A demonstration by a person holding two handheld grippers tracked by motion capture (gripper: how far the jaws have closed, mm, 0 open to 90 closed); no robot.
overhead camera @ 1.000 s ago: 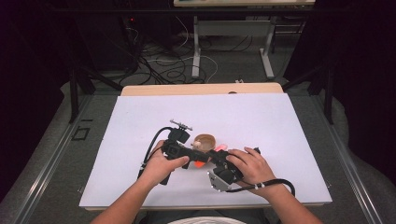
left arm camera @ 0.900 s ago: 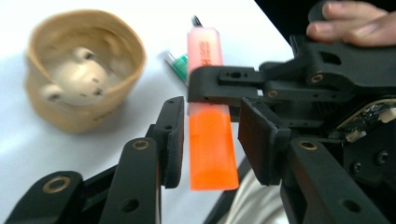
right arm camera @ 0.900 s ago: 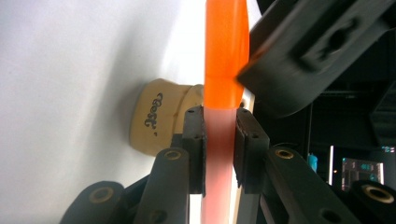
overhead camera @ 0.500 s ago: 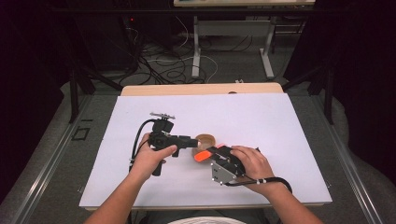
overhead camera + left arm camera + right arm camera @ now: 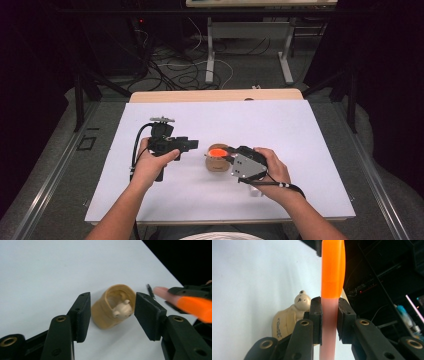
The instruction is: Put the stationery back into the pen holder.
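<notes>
- While my right gripper pinches the orange spoon between its two pads, that spoon's handle runs straight up between the jaws in the right gripper view, pale pink low down and bright orange above.
- My left gripper holds nothing; its jaws have just been opening and now stand partly spread, with bare gaps on both sides.
- From the left gripper view I see the tan toy lying on its side on the white table, framed between my two open pads but farther off, not touched by either.
- It is a small cream bear tucked inside a tan sleeve, its head poking out of the open end.
- From above, the toy lies just below the spoon's orange end and close in front of my right gripper, with my left gripper a little apart to its left.
- Both my hands rest low over the near half of the table.
</notes>
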